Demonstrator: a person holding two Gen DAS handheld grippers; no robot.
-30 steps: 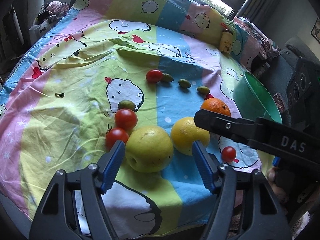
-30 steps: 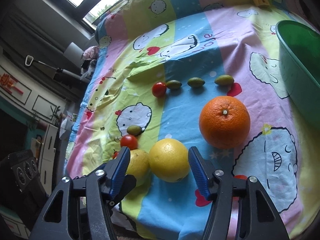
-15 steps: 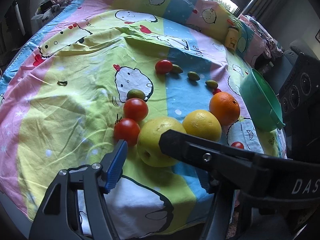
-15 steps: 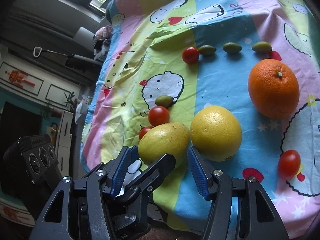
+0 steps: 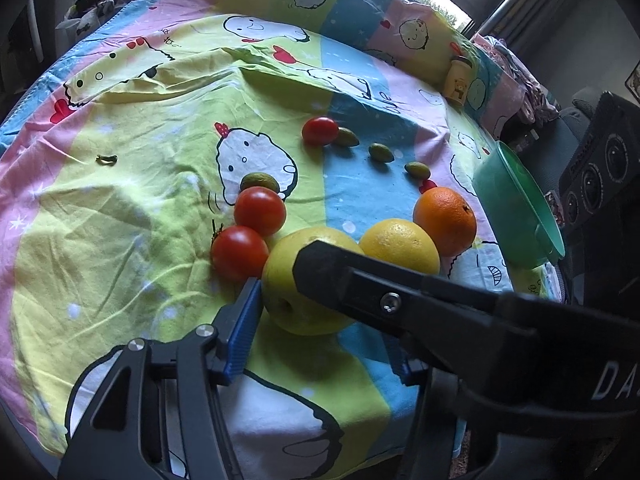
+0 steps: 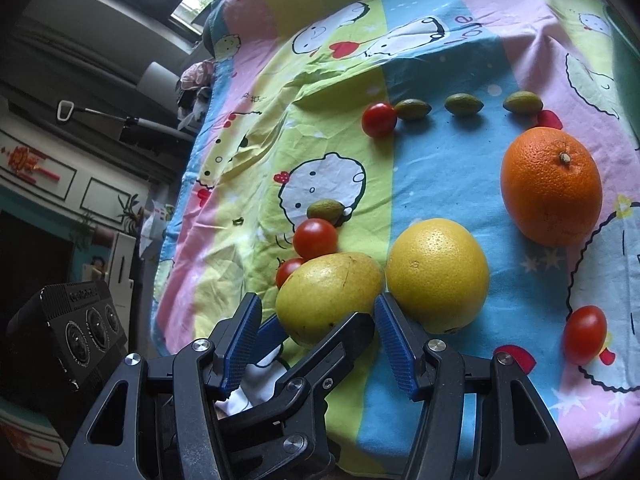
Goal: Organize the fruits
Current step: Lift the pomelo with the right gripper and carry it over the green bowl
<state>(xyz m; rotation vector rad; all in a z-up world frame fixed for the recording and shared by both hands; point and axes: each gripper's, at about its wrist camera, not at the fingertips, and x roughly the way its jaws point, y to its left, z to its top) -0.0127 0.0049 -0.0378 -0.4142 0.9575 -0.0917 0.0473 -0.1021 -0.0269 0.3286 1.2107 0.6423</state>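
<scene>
A large yellow-green fruit [image 5: 288, 284] [image 6: 332, 292] lies at the front of a cartoon-print cloth [image 5: 120, 208]. Beside it lie a yellow citrus [image 5: 400, 244] [image 6: 438, 272] and an orange [image 5: 445, 220] [image 6: 551, 184]. Several red tomatoes [image 5: 260, 210] [image 6: 315, 238] and small green fruits [image 5: 381, 152] [image 6: 463, 104] are scattered behind. My left gripper [image 5: 320, 328] is open, just short of the yellow-green fruit, its right finger hidden by the right gripper's body. My right gripper [image 6: 316, 320] is open, close to the same fruit.
A green plastic basin [image 5: 516, 208] stands at the cloth's right edge. A small yellow jar [image 5: 458, 80] stands at the far right. A black speaker [image 6: 68, 332] sits off the left side. One tomato [image 6: 584, 334] lies near the front right edge.
Both grippers have moved forward and left toward the yellow-green fruit. The right gripper's body now crosses the left wrist view, covering part of the fruit.
</scene>
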